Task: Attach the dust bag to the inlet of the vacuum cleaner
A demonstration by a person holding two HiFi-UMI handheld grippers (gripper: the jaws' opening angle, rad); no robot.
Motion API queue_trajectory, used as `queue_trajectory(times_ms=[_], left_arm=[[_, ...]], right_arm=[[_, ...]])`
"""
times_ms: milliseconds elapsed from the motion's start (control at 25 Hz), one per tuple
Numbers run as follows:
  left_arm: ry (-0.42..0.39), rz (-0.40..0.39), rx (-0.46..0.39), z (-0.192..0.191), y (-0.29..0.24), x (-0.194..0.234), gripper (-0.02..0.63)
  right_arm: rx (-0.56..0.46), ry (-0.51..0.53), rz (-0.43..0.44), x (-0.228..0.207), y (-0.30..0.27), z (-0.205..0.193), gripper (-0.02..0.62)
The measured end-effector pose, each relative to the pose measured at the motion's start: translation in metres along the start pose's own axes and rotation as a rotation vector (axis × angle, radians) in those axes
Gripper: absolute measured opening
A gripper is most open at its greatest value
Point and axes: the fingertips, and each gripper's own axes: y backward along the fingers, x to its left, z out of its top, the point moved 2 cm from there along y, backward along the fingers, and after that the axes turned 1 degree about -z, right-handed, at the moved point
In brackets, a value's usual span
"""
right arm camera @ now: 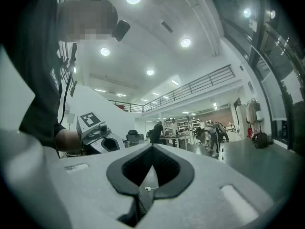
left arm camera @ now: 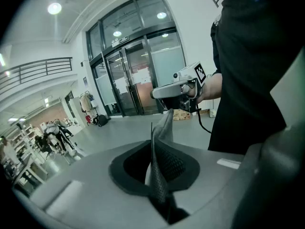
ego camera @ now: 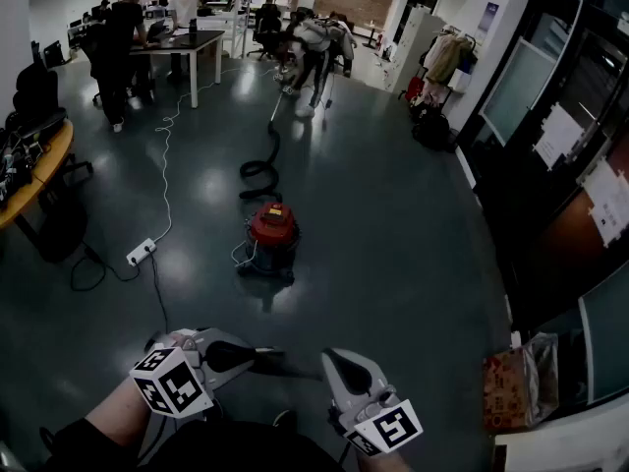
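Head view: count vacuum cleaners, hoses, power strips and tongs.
Vacuum cleaner: 1
Hose: 1
Power strip: 1
Tongs: 2 (left tongs, right tongs)
Total: 5

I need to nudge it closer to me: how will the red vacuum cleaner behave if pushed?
The red vacuum cleaner looks squat and drum-shaped, so tipping seems unlikely. Its hose snakes far out behind it and would probably drag or tug it off line.
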Motion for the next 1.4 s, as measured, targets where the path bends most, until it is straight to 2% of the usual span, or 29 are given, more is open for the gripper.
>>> queue_trajectory(times_ms=[560, 960, 1160, 1400], left_arm=[[0.028, 0.04, 0.013, 0.016, -0.028, 0.002, 0.023], [0.071, 0.067, 0.05, 0.021, -0.069, 0.009, 0.023], [0.08, 0.047, 0.043, 0.008, -0.086, 0.037, 0.023], [0.059, 0.007, -0.004, -0.017, -0.099, 0.106, 0.025]], right_arm=[[-0.018, 0.024, 0.067, -0.027, 0.007, 0.003, 0.002], [0.008, 0.01, 0.082, -0.09, 0.015, -0.007, 0.002], [0.022, 0.011, 0.066, -0.119, -0.012, -0.012, 0.002], [0.039, 0.036, 0.05, -0.145, -0.08, -0.019, 0.002]])
